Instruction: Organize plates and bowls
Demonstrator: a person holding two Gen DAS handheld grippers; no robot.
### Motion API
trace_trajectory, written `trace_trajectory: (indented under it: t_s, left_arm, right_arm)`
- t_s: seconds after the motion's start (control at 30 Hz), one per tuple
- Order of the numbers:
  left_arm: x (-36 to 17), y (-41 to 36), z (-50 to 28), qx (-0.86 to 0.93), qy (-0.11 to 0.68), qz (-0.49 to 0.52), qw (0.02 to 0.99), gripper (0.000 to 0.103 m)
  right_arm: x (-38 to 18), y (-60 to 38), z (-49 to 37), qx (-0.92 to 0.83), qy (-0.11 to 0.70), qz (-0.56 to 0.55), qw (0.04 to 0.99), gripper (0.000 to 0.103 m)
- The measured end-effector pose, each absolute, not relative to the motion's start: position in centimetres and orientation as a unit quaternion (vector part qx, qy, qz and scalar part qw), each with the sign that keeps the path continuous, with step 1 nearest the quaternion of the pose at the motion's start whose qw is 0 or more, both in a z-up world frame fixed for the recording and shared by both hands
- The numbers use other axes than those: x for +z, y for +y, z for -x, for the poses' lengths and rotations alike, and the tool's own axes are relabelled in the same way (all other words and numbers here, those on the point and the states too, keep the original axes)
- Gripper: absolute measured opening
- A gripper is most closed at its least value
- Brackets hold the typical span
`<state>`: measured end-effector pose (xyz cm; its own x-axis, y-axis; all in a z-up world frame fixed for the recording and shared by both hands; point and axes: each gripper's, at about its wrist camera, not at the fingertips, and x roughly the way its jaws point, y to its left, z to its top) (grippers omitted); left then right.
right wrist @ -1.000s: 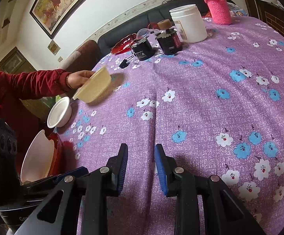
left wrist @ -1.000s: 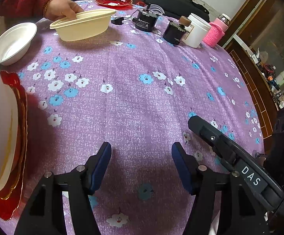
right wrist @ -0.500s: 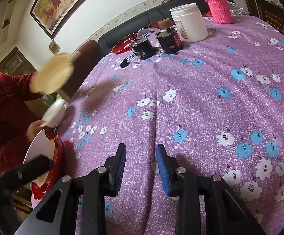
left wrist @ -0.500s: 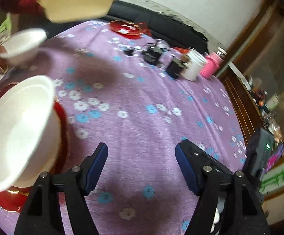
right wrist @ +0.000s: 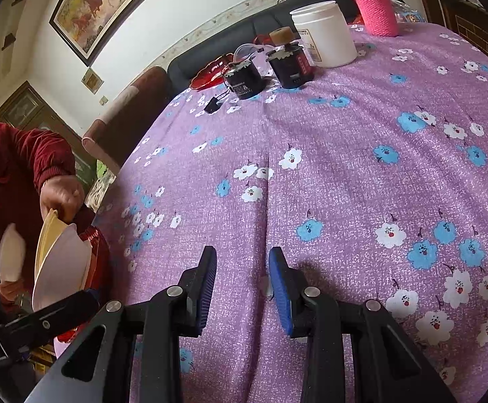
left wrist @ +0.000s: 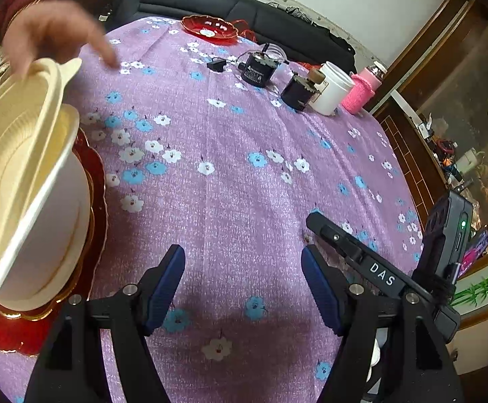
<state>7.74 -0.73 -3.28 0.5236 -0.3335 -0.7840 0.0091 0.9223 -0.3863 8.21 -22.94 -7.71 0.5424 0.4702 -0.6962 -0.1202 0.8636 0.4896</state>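
Looking over the round table [left wrist: 244,174] with its purple flowered cloth, I see most of it bare in the middle. The stack for my task sits at the near left edge: a red plate [left wrist: 96,181] at the bottom, a white bowl [left wrist: 52,235] on it, and a cream bowl [left wrist: 12,154] leaning tilted inside the white one. A person's hand [left wrist: 45,38] in a red sleeve hovers just above the cream bowl's rim; I cannot tell if it touches. In the right wrist view another small white bowl [right wrist: 10,255] stands to the left of the stack, partly hidden.

I judge both bowls are thin disposable ones, very light and a little flexible, so a hard squeeze would bend them. I would take them by the rim. The red plate looks stiff, glossy and maybe slippery.

At the far side stand a second red dish [left wrist: 208,28], a white jar [left wrist: 333,90] with its lid on, a pink knitted bottle [left wrist: 361,89] and two dark cans [left wrist: 257,67]; their contents I cannot see.

My left gripper [left wrist: 242,277] has just been opening, its jaws wide apart with nothing between them. My right gripper [right wrist: 242,287] also stands with its jaws apart and empty over the cloth.
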Motion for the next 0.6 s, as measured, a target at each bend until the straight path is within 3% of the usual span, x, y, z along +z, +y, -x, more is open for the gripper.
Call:
trace_trajectory:
  t_s: [0.6]
  left_arm:
    - [-4.3,-4.5,-6.6,-0.143,0.498,0.127,0.846,0.071]
  right_arm:
    - [-8.0,-22.9,-8.4,0.174,0.45,-0.2,0.853,0.036]
